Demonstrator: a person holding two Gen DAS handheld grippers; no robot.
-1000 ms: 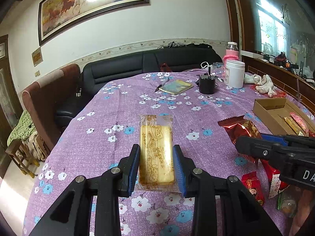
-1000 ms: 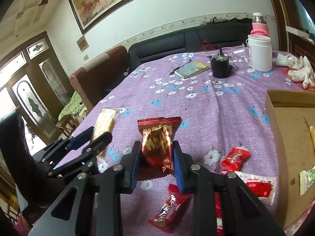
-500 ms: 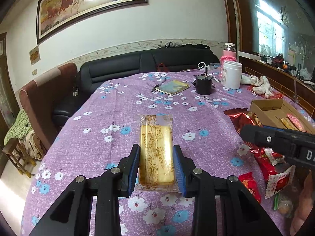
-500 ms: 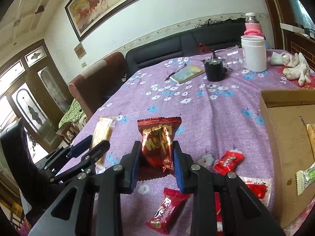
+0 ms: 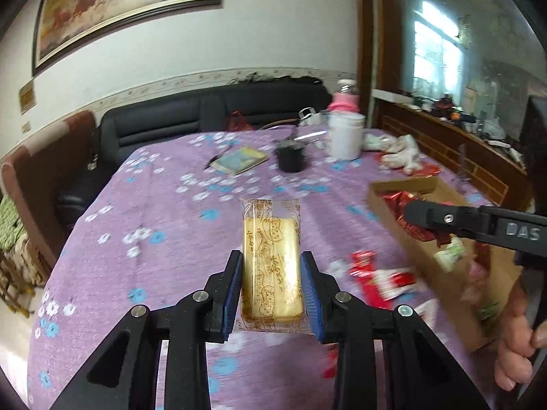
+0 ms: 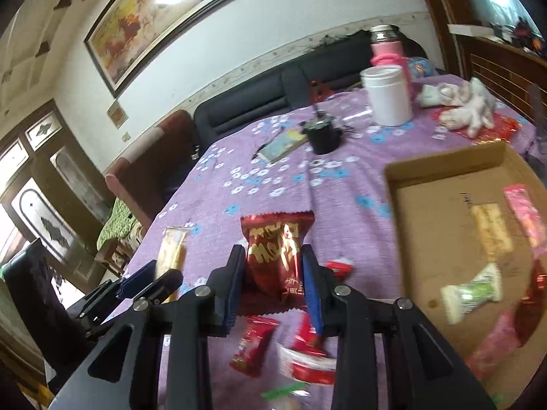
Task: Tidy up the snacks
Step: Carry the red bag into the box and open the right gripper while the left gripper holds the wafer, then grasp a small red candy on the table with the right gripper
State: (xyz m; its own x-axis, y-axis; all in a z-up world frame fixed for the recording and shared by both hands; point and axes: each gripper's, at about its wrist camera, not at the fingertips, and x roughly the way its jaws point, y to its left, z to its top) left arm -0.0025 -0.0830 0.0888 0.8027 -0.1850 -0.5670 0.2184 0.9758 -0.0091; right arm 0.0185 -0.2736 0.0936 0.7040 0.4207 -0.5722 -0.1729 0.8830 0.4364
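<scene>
My left gripper (image 5: 271, 263) is shut on a clear-wrapped yellow biscuit bar (image 5: 270, 225), held above the purple flowered tablecloth (image 5: 154, 205). My right gripper (image 6: 273, 256) carries a red foil snack packet (image 6: 273, 235) upright between its pads; its jaws are opening, and the packet still sits between them. An open cardboard box (image 6: 444, 164) lies to the right, with a green-and-white sweet (image 6: 471, 294), a beige bar (image 6: 492, 229) and a pink packet (image 6: 523, 212) inside. In the left wrist view the right gripper (image 5: 420, 212) reaches over the box's near corner (image 5: 403, 184).
Loose red packets (image 6: 253, 348) lie on the cloth under the right gripper. Farther back stand a black cup (image 6: 321, 136), a booklet (image 6: 283, 143), a white jar (image 6: 388, 95) and a pink bottle (image 6: 386, 48). A hand (image 5: 516, 341) grips the right tool. Sofas edge the table.
Both grippers have risen and swung right toward the cardboard box, each still carrying its snack. The right gripper has rolled, and the box now fills more of its view.
</scene>
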